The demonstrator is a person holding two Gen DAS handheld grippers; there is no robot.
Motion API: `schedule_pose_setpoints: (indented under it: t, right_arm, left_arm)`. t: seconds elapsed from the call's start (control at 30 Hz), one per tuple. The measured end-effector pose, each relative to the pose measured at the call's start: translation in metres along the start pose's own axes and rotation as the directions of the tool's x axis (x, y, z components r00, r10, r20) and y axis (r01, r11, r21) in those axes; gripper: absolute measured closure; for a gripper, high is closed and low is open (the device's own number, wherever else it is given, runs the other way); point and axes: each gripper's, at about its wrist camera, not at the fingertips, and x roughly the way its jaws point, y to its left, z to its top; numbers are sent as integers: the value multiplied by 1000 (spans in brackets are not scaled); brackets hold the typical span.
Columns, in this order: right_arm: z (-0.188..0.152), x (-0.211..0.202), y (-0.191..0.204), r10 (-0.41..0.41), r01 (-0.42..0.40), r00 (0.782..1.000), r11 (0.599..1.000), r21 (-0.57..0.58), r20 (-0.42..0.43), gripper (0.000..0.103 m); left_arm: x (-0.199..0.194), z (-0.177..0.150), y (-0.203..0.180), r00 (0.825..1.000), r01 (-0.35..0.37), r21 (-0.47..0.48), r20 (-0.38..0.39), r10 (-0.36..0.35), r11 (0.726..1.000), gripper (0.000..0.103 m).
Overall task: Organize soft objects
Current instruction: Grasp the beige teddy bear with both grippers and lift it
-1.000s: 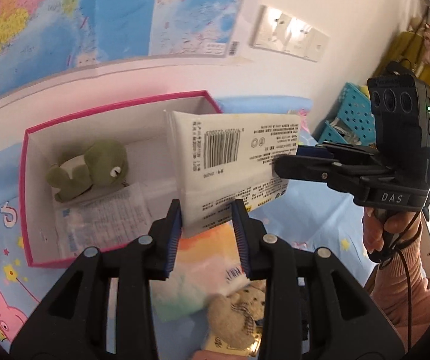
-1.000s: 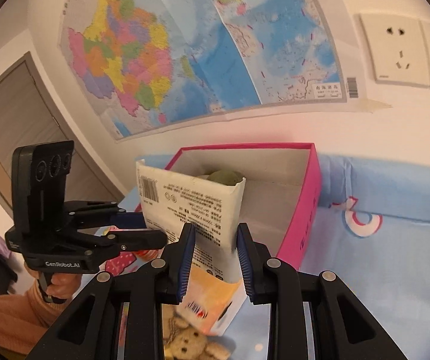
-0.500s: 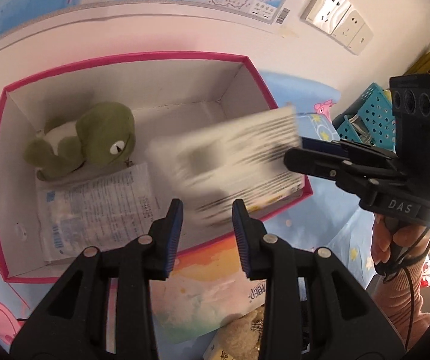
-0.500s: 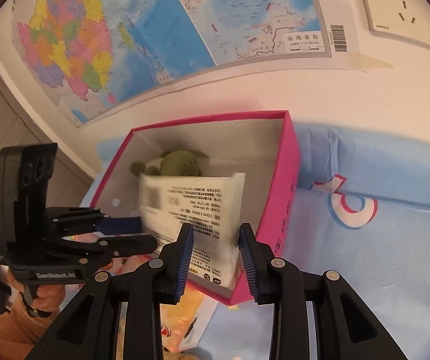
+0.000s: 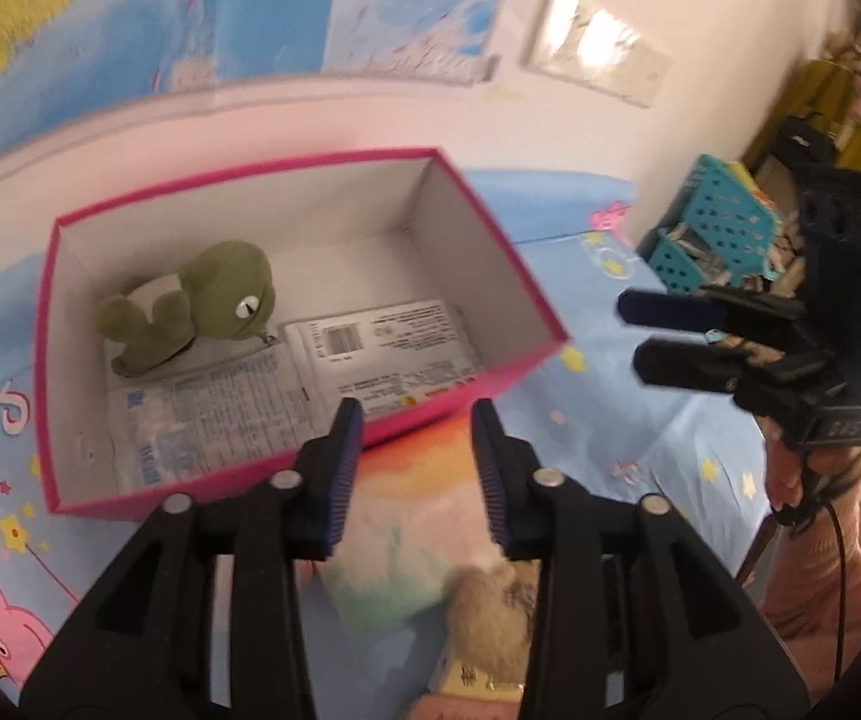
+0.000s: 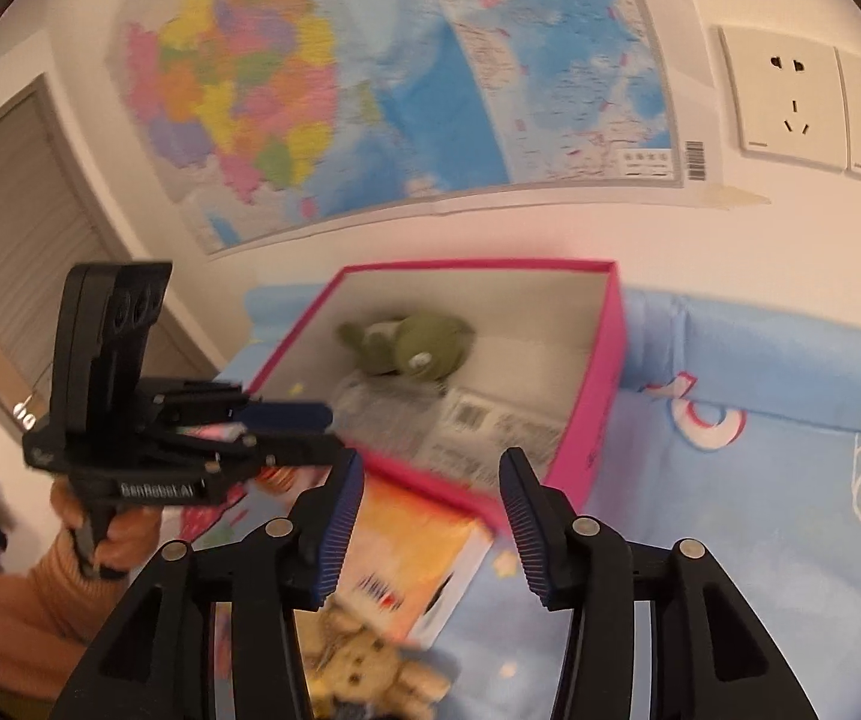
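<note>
Box (image 5: 478, 222): pink rectangular card, white inside.
Pack (image 5: 382, 348): flat printed plastic, lying in box beside plush frog (image 5: 214, 300).
Left gripper (image 5: 418, 468): jaws opening, empty.
Right gripper (image 6: 430, 516): jaws opening, empty.

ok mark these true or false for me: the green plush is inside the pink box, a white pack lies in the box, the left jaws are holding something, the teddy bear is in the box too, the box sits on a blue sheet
1. The green plush is inside the pink box. True.
2. A white pack lies flat on the box floor. True.
3. The left gripper is holding something. False: its jaws are opening and nothing is between them.
4. The teddy bear is in the box too. False: it lies outside, in front of the box, on a colourful pack.
5. The box sits on a blue sheet. True.
</note>
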Motion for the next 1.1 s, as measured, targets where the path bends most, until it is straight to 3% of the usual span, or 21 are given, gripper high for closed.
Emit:
schedule_pose_setpoints:
  t: [0.07, 0.27, 0.6, 0.9, 1.03, 1.1]
  right_arm:
    - [-14, -6, 7, 26, -26, 1000, 1000, -12, 3, 53]
    - [-59, -6, 16, 70, -70, 996, 998, 6, -49, 51]
    - [-117, 37, -25, 122, -84, 981, 968, 238, -149, 51]
    - [-129, 56, -36, 205, -159, 970, 940, 303, -128, 56]
    - [-132, 57, -39, 237, -194, 966, 929, 317, -105, 57]
    - [-134, 56, -37, 233, -191, 966, 935, 299, -111, 64]
  left_arm:
    - [-18, -12, -8, 999, 3, 30, 50, -4, 1000, 52]
    - [-41, -47, -21, 996, 27, 81, 80, -33, 996, 51]
    - [0, -97, -26, 996, 40, 40, -78, -37, 998, 51]
    - [18, -108, -20, 989, 70, -12, -131, -71, 997, 52]
    - [23, -111, -20, 985, 88, -25, -148, -91, 996, 64]
    - [26, -111, -21, 985, 81, -28, -154, -84, 996, 66]
